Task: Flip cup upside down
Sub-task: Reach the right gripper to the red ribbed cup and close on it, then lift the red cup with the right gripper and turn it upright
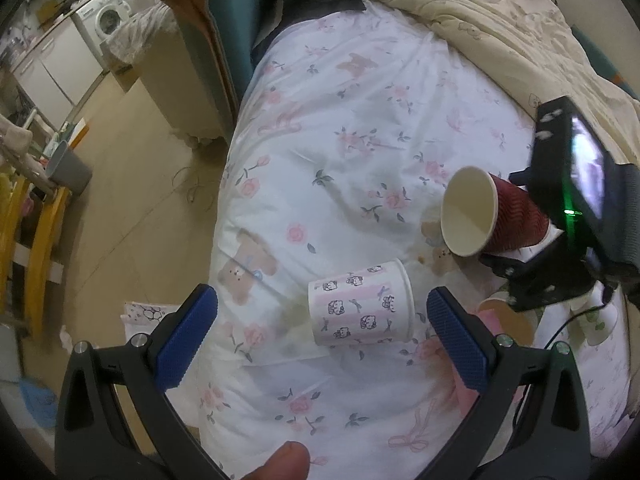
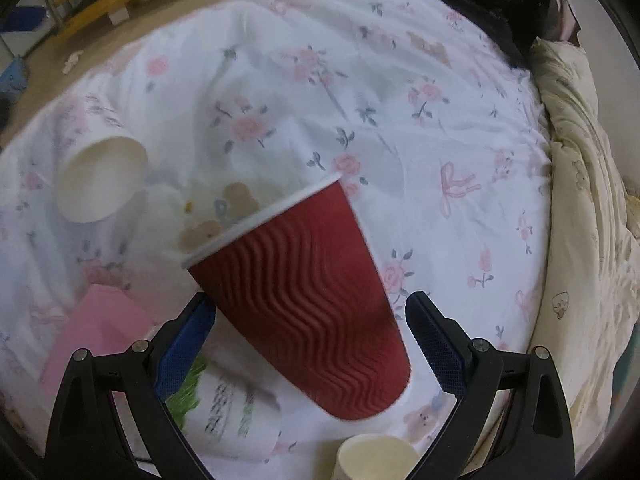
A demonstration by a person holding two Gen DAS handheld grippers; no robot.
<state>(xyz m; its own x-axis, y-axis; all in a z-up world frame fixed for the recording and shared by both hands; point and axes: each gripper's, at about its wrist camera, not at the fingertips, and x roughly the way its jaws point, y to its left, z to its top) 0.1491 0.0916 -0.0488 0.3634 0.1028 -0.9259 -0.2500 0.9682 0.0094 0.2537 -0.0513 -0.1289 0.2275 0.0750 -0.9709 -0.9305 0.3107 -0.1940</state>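
Red cup (image 2: 304,296): a ribbed red paper cup with a white rim, tilted, sitting between the right tool's two fingers; its base is toward the tool, its mouth points ahead and to the left. In the left wrist view its cream inside shows, mouth turned toward the left tool (image 1: 496,216).
Right tool (image 2: 308,340): fingers spread wide, blue pads on either side of the cup's lower half. The left pad (image 2: 184,348) sits at the cup's wall; a gap shows between the right pad and the cup. Whether it truly grips the cup, I cannot tell.
Left tool (image 1: 322,340): fingers wide apart, holding nothing, above the bed.
Cartoon-print cup (image 1: 360,304): a white paper cup with pink stripes, lying on its side on the bed between and just ahead of the left tool's fingertips, touching neither. In the right wrist view it is ahead and far left of the right tool, open mouth showing (image 2: 100,176).
Bed (image 1: 360,128): white floral sheet under both tools.
Beige quilt (image 1: 500,20): bunched up, well beyond the left tool.
Pink box (image 2: 96,332): just left of the right tool's left finger.
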